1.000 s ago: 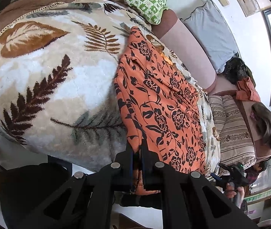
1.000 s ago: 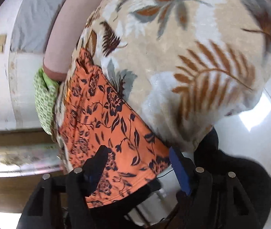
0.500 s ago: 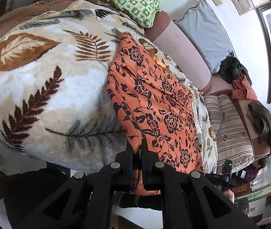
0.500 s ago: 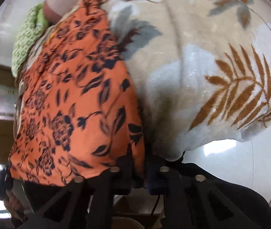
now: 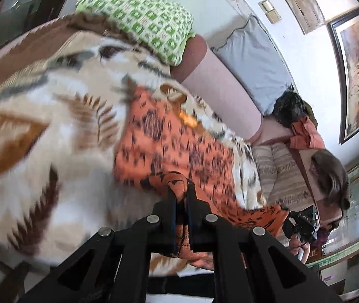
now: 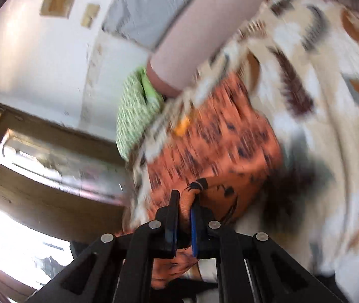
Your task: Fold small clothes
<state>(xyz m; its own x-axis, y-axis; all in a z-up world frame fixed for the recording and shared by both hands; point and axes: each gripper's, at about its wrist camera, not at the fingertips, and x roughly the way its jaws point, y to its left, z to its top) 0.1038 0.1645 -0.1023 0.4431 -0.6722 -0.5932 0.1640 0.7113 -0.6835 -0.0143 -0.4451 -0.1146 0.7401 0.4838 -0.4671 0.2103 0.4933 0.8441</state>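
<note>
With the left hand-held gripper (image 5: 179, 189), pinching a raised fold of the orange floral garment (image 5: 179, 136), black fingers pressed together on the cloth. With the right hand-held gripper (image 6: 187, 199), likewise clamping a bunched edge of the same garment (image 6: 217, 139), blue pads squeezing the fabric. Holding both near corners lifted off the bed while the rest of the cloth is lying spread over the leaf-patterned blanket (image 5: 53, 139), reaching towards the pink bolster (image 5: 220, 88).

Showing in the left wrist view alone: a framed painting (image 5: 356, 75) on the wall, striped cushions (image 5: 280, 171) beyond the blanket's far edge, a heap of dark and orange clothes (image 5: 303, 126) beside the grey pillow (image 5: 252, 63), and a hand (image 5: 295, 245) gripping a black handle at the garment's other corner.

Showing in the right wrist view alone: a brown wooden window frame (image 6: 53, 159) with bright glass under a white wall.

Appearing in both: the green checked pillow (image 5: 141, 17) and a beige switch plate (image 5: 270, 11).

Blurring heavily in both views; no lettering sharp enough for reading.
</note>
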